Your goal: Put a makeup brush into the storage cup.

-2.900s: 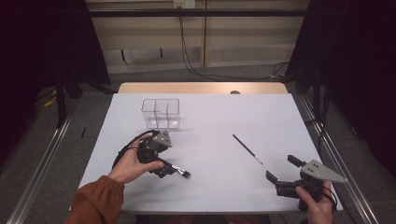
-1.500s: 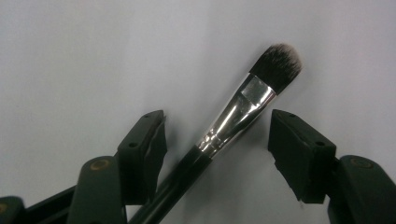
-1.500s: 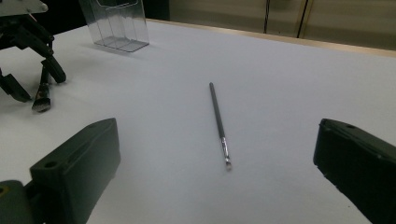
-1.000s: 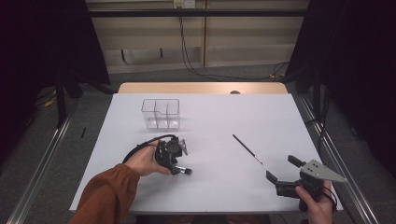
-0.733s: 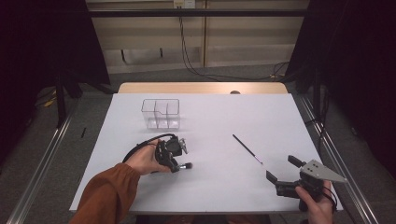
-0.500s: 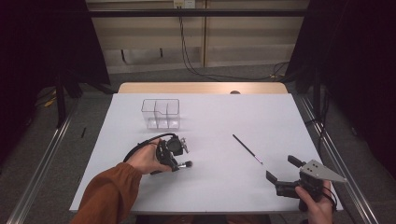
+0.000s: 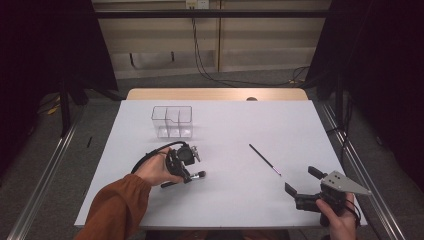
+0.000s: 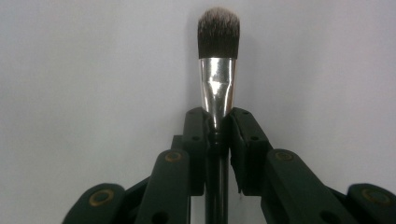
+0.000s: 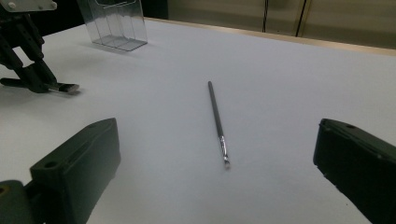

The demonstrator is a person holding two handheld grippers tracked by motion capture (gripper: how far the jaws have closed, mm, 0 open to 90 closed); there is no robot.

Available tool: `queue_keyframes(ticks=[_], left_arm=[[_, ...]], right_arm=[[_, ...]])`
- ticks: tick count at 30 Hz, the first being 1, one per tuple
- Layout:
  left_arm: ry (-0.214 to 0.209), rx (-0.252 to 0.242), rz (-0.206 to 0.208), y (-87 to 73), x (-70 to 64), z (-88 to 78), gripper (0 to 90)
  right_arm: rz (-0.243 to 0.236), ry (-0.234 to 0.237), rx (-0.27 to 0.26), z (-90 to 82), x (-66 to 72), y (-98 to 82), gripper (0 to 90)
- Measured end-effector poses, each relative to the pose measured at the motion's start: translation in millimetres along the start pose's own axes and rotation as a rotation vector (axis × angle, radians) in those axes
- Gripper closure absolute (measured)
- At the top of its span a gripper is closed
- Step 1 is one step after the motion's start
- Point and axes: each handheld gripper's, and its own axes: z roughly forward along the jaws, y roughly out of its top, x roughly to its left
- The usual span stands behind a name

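A makeup brush (image 8: 217, 46) with a black handle, silver ferrule and dark bristles lies on the white table, bristles pointing right in the high view (image 7: 201, 174). My left gripper (image 8: 215, 119) has just been closing and is shut on the handle right behind the ferrule; the high view shows it (image 7: 189, 176) low over the table, left of centre. A thin dark brush (image 7: 265, 159) lies alone right of centre. My right gripper (image 7: 301, 181) rests open near the front right corner, and that thin brush (image 9: 216, 116) lies ahead of its jaws, untouched.
A clear plastic organizer (image 7: 172, 121) with compartments stands at the back left of the table (image 7: 240, 125); it shows far off in the right gripper view (image 9: 114, 23). The table's front edge is just below both hands. Metal rails run on the floor at both sides.
My left hand slid right over the makeup brush, and its jaws closed on the handle. The right gripper and the thin brush stayed where they were.
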Motion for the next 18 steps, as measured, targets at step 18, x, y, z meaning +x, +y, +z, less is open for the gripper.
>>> queue_keyframes(ticks=[18], left_arm=[[0.047, -0.269, -0.145, -24.4, 17.8, -31.3, 77.4]], right_arm=[[0.005, -0.005, -0.001, -1.2, -0.4, -0.3, 0.3]])
